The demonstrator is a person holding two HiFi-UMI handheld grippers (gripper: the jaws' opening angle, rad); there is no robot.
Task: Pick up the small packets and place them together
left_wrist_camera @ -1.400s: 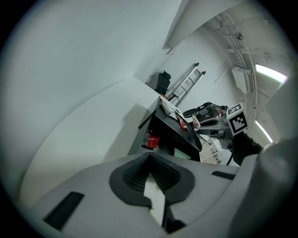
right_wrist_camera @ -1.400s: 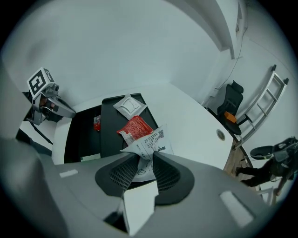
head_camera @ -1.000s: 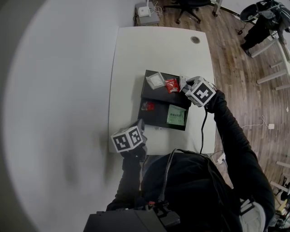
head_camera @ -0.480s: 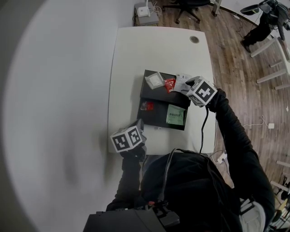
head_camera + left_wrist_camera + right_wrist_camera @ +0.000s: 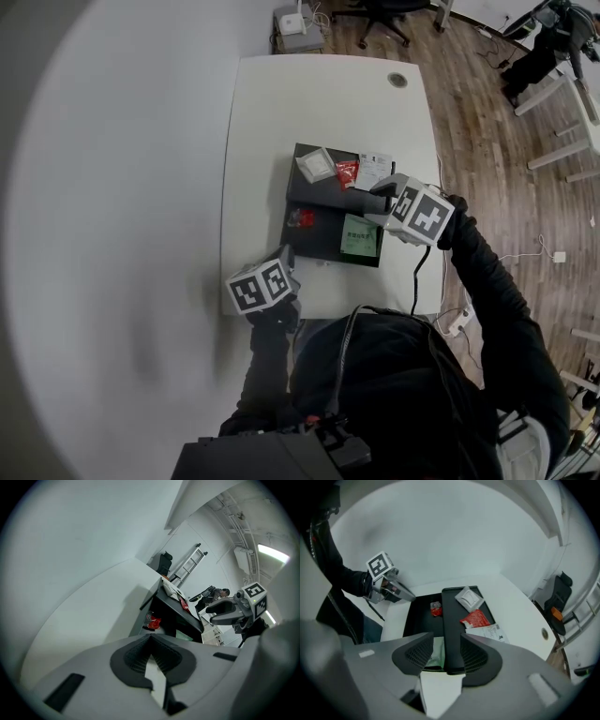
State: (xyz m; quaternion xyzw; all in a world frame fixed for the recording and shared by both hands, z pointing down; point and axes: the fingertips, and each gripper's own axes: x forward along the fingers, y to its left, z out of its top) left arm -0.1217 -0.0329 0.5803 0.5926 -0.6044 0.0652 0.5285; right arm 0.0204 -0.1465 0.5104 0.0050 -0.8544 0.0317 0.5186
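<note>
Two black trays (image 5: pixel 319 192) lie side by side on the white table (image 5: pixel 319 94). On the far tray a silvery square packet (image 5: pixel 318 165), a red packet (image 5: pixel 347 172) and a white printed packet (image 5: pixel 373 171) lie in a row. The near tray holds a small red packet (image 5: pixel 302 218) and a green packet (image 5: pixel 358 236). My right gripper (image 5: pixel 377 202) hovers over the trays' right side. Its jaws have just been opening and now stand open with nothing between them; the green packet (image 5: pixel 436 651) shows below. My left gripper (image 5: pixel 287 255) is shut and empty at the table's near edge.
The table has a round cable hole (image 5: pixel 398 81) at its far right corner. Wooden floor (image 5: pixel 487 141) lies to the right, and an office chair (image 5: pixel 375 14) and a small white box (image 5: pixel 298 22) stand beyond the far edge. The right gripper's cable (image 5: pixel 415 281) hangs over the near edge.
The white printed packet has left the right gripper and now lies beside the red packet. The right gripper has opened, lifted and drawn back toward the green packet. The left gripper stayed still.
</note>
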